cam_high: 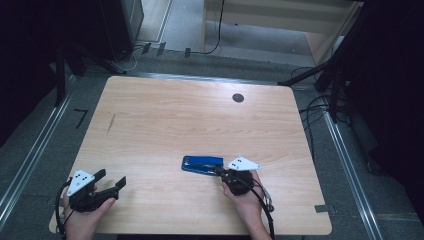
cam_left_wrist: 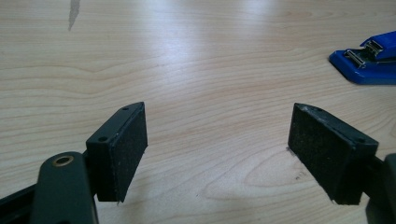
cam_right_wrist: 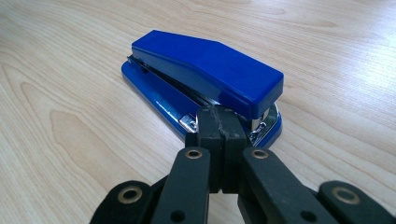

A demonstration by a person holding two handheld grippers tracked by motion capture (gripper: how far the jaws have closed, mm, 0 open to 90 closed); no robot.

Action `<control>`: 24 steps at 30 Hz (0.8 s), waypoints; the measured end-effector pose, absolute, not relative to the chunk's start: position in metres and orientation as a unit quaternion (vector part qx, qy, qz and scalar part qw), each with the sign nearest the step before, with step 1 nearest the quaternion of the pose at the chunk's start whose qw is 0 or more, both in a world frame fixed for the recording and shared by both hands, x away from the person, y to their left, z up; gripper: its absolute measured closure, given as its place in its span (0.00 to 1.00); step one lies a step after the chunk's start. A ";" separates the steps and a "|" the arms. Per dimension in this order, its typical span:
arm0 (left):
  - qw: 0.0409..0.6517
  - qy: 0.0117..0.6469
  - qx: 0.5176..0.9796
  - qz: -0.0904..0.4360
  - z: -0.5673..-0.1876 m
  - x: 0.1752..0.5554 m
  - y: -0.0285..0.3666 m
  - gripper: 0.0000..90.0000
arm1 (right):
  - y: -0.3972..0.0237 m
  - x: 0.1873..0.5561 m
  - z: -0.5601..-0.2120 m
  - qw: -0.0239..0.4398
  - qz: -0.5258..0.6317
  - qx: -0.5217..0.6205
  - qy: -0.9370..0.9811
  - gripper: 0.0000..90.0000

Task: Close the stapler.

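Observation:
A blue stapler lies flat on the wooden table, a little right of the middle and near the front. My right gripper is shut, its pads pressed together with nothing between them. In the right gripper view its tips sit right at the stapler's metal mouth end; whether they touch it I cannot tell. My left gripper stands open near the front left corner, well apart from the stapler. Its view shows bare wood between the pads, with the stapler far off at the upper right.
A dark round hole is set in the tabletop at the back right. A short dark mark streaks the wood at the left. Cables lie on the floor beyond the right edge.

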State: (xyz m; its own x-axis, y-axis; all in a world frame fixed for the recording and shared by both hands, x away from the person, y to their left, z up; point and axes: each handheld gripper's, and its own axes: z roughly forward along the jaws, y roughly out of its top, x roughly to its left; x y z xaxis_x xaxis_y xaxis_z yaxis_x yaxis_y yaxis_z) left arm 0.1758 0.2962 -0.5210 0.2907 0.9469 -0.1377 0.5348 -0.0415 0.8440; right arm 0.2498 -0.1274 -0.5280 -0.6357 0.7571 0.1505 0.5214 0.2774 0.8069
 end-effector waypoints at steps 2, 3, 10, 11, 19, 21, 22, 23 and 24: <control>0.428 0.544 0.680 0.242 -0.521 0.176 0.296 0.20 | -0.127 0.251 -0.528 0.135 0.441 0.407 0.788 1.00; 0.427 0.542 0.682 0.242 -0.521 0.176 0.295 0.20 | -0.128 0.253 -0.529 0.136 0.438 0.407 0.790 1.00; 0.421 0.536 0.691 0.241 -0.525 0.179 0.292 0.18 | -0.129 0.259 -0.532 0.132 0.437 0.413 0.788 1.00; 0.420 0.536 0.691 0.241 -0.525 0.179 0.291 0.18 | -0.129 0.259 -0.532 0.136 0.438 0.410 0.788 1.00; 0.427 0.528 0.697 0.231 -0.525 0.179 0.292 0.15 | -0.129 0.262 -0.532 0.133 0.438 0.413 0.787 1.00; 0.428 0.530 0.695 0.231 -0.525 0.179 0.292 0.15 | -0.129 0.263 -0.532 0.134 0.438 0.411 0.788 1.00; 0.427 0.530 0.695 0.232 -0.525 0.178 0.293 0.15 | -0.128 0.263 -0.532 0.135 0.438 0.412 0.788 1.00; 0.426 0.529 0.696 0.231 -0.525 0.178 0.293 0.15 | -0.128 0.264 -0.532 0.135 0.439 0.411 0.787 1.00; 0.427 0.530 0.695 0.231 -0.525 0.179 0.293 0.15 | -0.128 0.264 -0.532 0.136 0.438 0.412 0.787 1.00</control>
State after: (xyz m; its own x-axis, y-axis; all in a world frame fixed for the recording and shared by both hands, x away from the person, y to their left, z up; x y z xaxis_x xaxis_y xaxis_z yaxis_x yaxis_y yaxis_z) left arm 0.1786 0.2927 -0.5249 0.3316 0.9344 -0.1304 0.5392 -0.0743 0.8389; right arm 0.2637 -0.1280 -0.5325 -0.6230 0.7682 0.1476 0.5302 0.2759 0.8017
